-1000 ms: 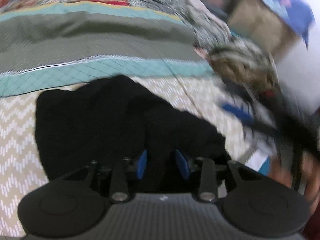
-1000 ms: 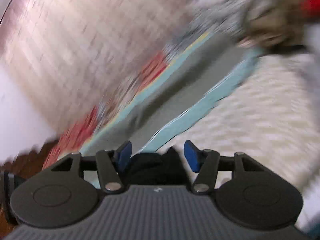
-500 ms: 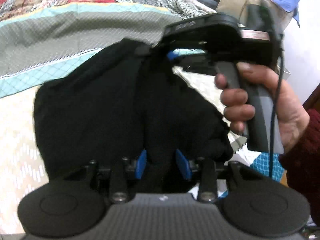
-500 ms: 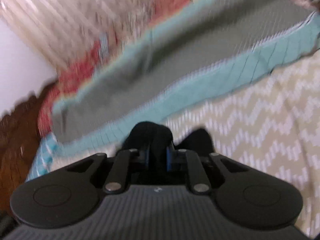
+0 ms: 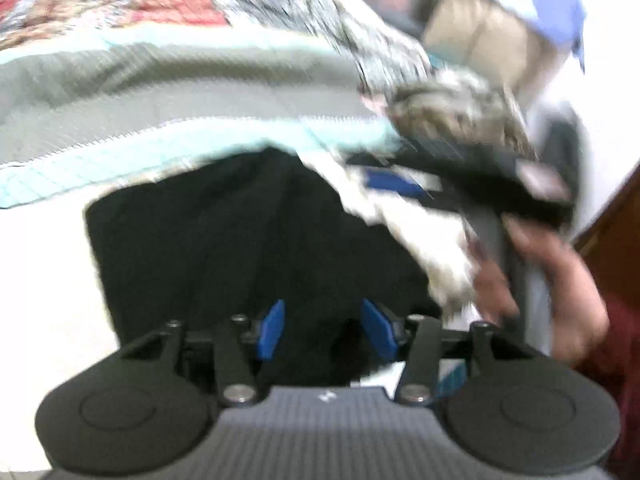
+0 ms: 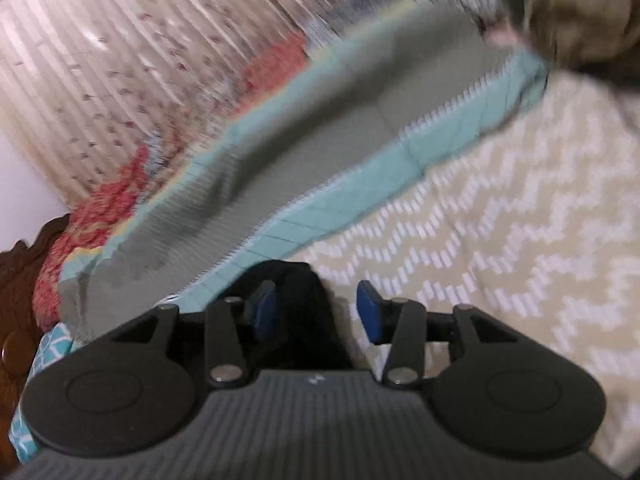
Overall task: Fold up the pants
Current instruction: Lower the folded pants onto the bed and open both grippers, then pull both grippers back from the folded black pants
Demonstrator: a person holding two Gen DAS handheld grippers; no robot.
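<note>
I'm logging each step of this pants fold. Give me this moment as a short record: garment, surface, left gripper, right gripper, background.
garment: black pants, bunched in a dark heap on the bed
surface: zigzag bedspread, with a grey and teal quilt beyond it
left gripper: jaws just opened, pants cloth between the pads, not pinched
right gripper: jaws just opened, a fold of the pants between the pads, clear of the right-hand one
background: striped curtain; frames blurred
</note>
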